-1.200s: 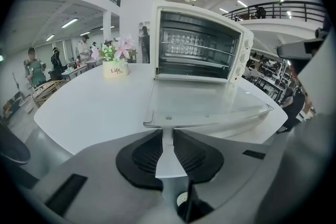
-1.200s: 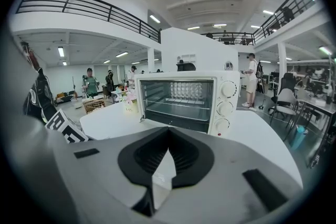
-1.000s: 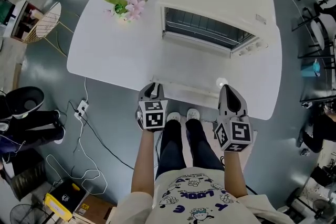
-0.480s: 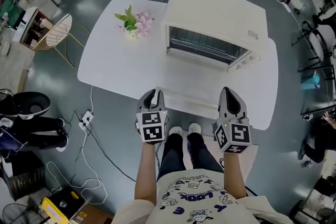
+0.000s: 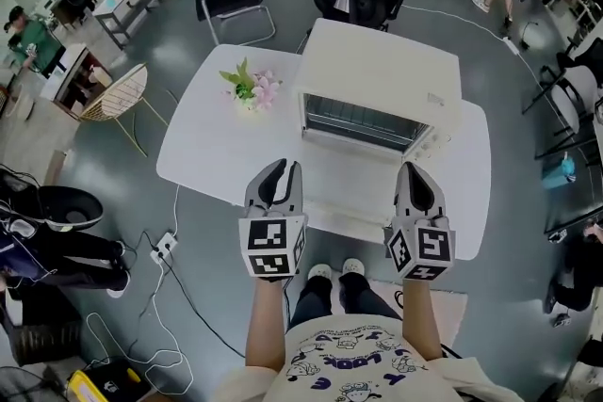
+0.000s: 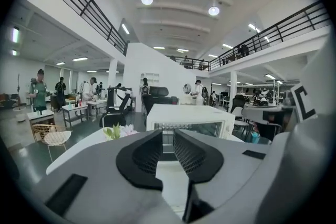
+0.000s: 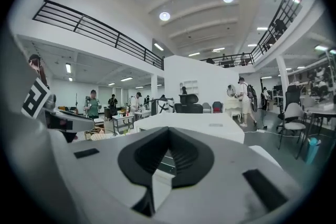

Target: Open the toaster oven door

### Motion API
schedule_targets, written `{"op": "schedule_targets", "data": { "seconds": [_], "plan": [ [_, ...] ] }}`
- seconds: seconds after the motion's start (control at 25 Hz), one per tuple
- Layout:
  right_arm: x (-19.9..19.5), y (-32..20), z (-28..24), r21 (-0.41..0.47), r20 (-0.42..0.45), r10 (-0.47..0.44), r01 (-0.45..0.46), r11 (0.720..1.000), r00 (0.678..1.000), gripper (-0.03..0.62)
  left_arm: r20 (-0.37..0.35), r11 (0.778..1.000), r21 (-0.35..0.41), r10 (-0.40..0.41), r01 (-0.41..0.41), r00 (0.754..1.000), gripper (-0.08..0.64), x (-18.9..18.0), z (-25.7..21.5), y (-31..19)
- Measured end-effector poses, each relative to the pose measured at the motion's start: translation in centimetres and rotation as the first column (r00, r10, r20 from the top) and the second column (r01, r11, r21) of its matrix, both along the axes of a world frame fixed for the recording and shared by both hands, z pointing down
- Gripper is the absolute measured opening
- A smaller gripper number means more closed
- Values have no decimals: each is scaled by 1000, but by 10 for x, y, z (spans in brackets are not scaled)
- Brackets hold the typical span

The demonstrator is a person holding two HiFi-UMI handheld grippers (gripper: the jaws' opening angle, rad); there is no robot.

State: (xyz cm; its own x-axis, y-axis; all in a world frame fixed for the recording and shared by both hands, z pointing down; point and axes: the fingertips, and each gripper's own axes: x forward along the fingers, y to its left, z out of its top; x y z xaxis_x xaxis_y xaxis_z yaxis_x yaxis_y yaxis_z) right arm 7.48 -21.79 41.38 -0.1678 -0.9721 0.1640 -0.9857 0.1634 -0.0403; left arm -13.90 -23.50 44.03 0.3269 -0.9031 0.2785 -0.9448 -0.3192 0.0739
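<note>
Rising clear of the boxy white toaster oven (image 5: 382, 71) on the white worktop (image 5: 203, 146), its door (image 5: 347, 172) already folded down, the left gripper (image 5: 281, 167) carried its fingers slightly apart and empty, the right gripper (image 5: 417, 169) fingers together, holding nothing; job apparently done.

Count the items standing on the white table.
2. The toaster oven sits on the table's right half; the bunch of flowers stands just left of it. The oven could hide something behind it.
</note>
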Motion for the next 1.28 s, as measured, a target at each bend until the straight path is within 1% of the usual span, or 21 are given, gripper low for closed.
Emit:
{"op": "schedule_targets", "data": {
  "seconds": [0.12, 0.24, 0.4, 0.52, 0.76, 1.28],
  "plan": [
    [5, -3, -19, 37, 0, -7, 7, 999, 1000, -3, -7, 998, 56, -11, 11, 1000, 64, 3, -30, 1],
    [10, -6, -42, 86, 0, -7, 7, 996, 1000, -3, 5, 993, 112, -44, 44, 999, 29, 1, -55, 1],
    [18, -8, -67, 136, -2, -6, 6, 991, 1000, -3, -6, 984, 161, -82, 82, 997, 6, 3, -79, 4],
    [21, -11, -79, 154, -8, -13, 14, 988, 1000, -3, -24, 979, 180, -92, 95, 995, 5, 8, -92, 3],
    [25, -13, -93, 178, -14, -32, 34, 983, 999, -3, -27, 973, 206, -98, 101, 995, 4, 20, -112, 5],
    [27, -20, -106, 195, 10, -59, 56, 979, 998, -3, -23, 965, 236, -110, 112, 994, 4, 26, -131, 4]
  ]
}}
